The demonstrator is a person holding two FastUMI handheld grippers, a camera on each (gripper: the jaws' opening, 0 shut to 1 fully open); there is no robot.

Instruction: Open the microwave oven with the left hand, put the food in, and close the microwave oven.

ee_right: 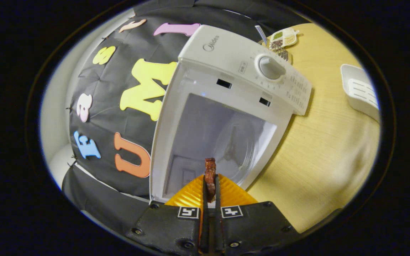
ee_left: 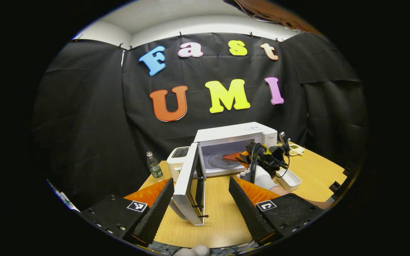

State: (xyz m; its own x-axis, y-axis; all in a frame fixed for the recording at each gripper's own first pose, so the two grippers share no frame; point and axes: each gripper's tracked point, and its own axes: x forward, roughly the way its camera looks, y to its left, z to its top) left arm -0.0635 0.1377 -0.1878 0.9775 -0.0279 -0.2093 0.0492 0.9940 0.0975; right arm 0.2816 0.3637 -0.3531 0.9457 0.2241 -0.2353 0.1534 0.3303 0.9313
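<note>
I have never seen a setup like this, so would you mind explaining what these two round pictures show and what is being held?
A person holds a two-finger hand-held gripper in each hand, and a fisheye camera rides on each one. The left gripper view looks past the open left hand-held gripper at a wooden table. On the table stand a white microwave oven with its door swung open, a toaster, a water bottle and a white tray. Farther off, a gloved hand brings the other gripper up to the oven. The right gripper view is tilted and faces the oven's cavity; the right hand-held gripper is shut on a reddish piece of food.
</note>
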